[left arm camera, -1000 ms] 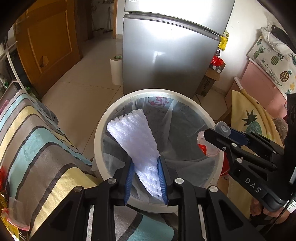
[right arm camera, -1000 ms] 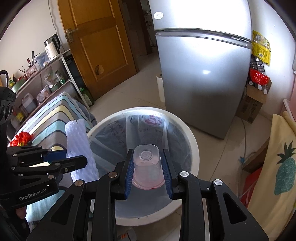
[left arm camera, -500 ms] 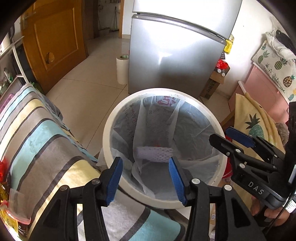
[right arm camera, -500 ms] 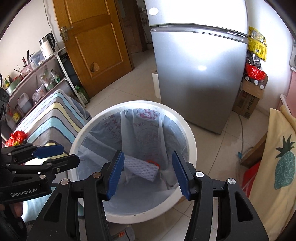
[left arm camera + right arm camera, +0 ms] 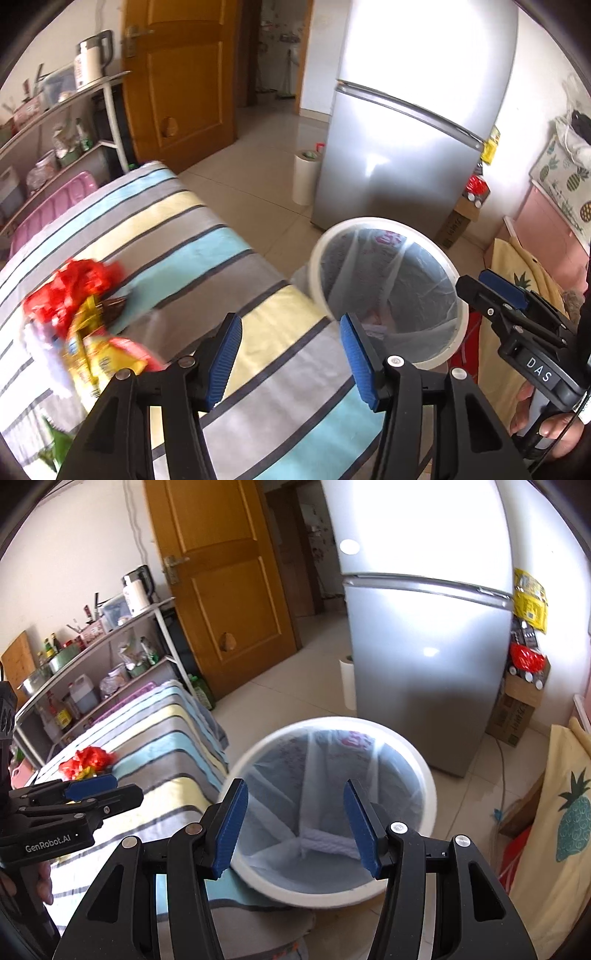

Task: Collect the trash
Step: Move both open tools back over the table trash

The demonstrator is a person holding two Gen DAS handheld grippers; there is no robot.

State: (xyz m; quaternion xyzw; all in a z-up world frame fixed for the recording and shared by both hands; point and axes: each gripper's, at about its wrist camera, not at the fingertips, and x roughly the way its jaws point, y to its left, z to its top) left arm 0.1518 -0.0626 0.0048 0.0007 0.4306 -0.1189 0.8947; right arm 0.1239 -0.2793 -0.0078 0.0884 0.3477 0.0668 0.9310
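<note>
Trash left to collect, a loose pile of crumpled red plastic wrapper point(image 5: 72, 286) and yellow printed snack packets point(image 5: 99, 356), lies on the striped blue, yellow and grey cloth point(image 5: 236, 266) at the left of the left wrist view, blurred. It looks light, thin and crinkly, likely slippery, so a pinch across a bunched fold should hold better than a flat edge. In this view the left gripper point(image 5: 291, 360) has just been opening; its blue-padded jaws stand apart with nothing between them, only cloth beyond. The round white bin lined with a clear plastic bag point(image 5: 388, 225) stands just beside the cloth's edge, to the right. The right gripper point(image 5: 491, 291) shows at the right edge, near the bin's rim, held by a person's hand point(image 5: 546, 424).

From the right wrist view, the right gripper point(image 5: 293, 827) is also released, jaws wide and empty, above the bin point(image 5: 332, 727). Its jaws have just been opening too. Inside the bag lies a white ribbed foam sleeve point(image 5: 328, 840), soft and very light. The red wrapper point(image 5: 86, 760) appears further left on the cloth point(image 5: 166, 753), behind the left gripper point(image 5: 110, 790), whose jaws cannot be judged from this side. A silver refrigerator point(image 5: 424, 657) and a brown wooden door point(image 5: 221, 572) stand behind.
</note>
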